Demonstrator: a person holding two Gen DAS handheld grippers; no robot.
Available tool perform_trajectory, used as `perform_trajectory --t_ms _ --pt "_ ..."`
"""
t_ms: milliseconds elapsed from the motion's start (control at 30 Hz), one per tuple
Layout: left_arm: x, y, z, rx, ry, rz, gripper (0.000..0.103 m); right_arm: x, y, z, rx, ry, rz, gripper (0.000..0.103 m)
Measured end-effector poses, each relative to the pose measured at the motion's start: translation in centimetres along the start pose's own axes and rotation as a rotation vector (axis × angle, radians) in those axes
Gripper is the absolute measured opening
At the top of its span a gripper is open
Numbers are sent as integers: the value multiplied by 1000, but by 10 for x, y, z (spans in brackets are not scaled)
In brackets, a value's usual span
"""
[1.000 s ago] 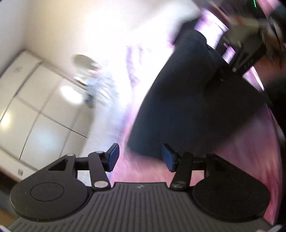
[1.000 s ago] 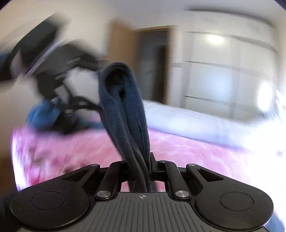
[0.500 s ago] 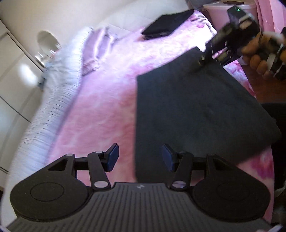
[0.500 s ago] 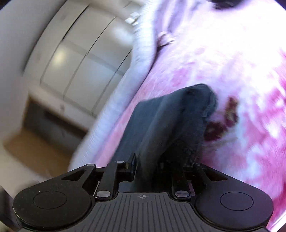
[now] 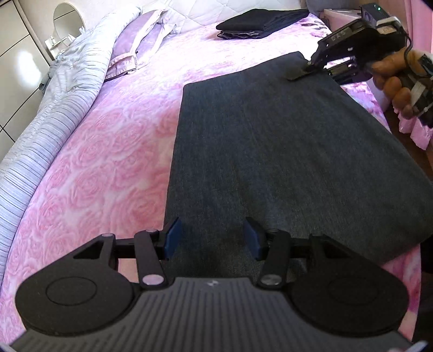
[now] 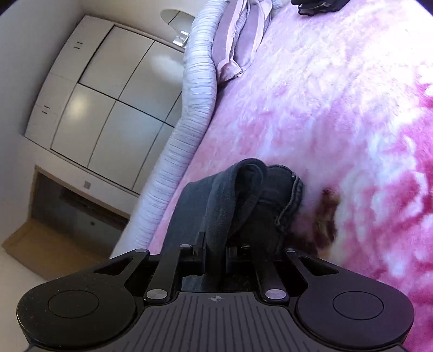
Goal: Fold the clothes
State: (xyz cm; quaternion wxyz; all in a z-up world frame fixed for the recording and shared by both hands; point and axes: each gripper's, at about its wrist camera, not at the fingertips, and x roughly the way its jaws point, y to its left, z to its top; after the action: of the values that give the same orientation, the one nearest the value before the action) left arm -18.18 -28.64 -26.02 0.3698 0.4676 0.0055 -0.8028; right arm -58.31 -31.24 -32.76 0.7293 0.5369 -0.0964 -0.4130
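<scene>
A dark grey folded garment [image 5: 273,146] lies flat on the pink rose-patterned bedspread [image 5: 108,151]. My left gripper [image 5: 212,238] hovers open just above the garment's near edge, nothing between its blue pads. At the garment's far right corner my right gripper [image 5: 308,69], held in a hand [image 5: 395,78], is shut on a pinch of the cloth. In the right wrist view the right gripper [image 6: 213,250] clamps a bunched fold of the same dark garment [image 6: 238,200], whose hem curls to the right over the bedspread [image 6: 338,108].
A folded black garment [image 5: 259,23] lies at the head of the bed. Lilac pillows [image 5: 138,48] and a striped duvet [image 5: 40,130] run along the left. A white wardrobe [image 6: 102,97] stands beyond the bed. The bed's right edge drops to the floor.
The garment has come down from the air and now lies spread flat on the bed. Both grippers swung down toward it; the right still holds its corner, the left stays open.
</scene>
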Motion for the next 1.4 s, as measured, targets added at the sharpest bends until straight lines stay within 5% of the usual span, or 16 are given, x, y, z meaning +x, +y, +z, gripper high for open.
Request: perform_trajectory --t_ms 200,333,467,533,733,867,967,1133,1300,1367,1400 --pt "-20 7 -15 57 -11 88 47 -43 20 -7 -94 -55 -81 47" --pt "-34 13 -22 33 -76 93 40 -61 54 -31 -303 -119 -108 47" --pt "-5 3 -23 102 -30 72 10 -42 90 -53 -532 -78 -54 47" --pt "14 0 -26 117 -4 75 0 -17 89 -58 -588 -24 -94 47" --pt "11 -3 -32 157 0 112 2 10 96 -65 -715 93 -203 47" --pt "-14 -9 -46 210 -25 164 38 -33 126 -97 -852 141 -151 52" --pt "-33 -30 -67 364 -35 202 39 -60 152 -156 -1133 221 -111 59" --pt "-34 -68 -97 650 -51 257 41 -48 175 -262 -1585 368 -149 59" --pt "-7 -84 -109 803 -92 302 41 22 154 -317 -1925 337 -427 54" --pt "5 -86 -113 877 -106 319 37 30 146 -314 -1971 328 -464 42" --pt "11 -87 -115 917 -112 327 33 28 142 -310 -1982 339 -457 20"
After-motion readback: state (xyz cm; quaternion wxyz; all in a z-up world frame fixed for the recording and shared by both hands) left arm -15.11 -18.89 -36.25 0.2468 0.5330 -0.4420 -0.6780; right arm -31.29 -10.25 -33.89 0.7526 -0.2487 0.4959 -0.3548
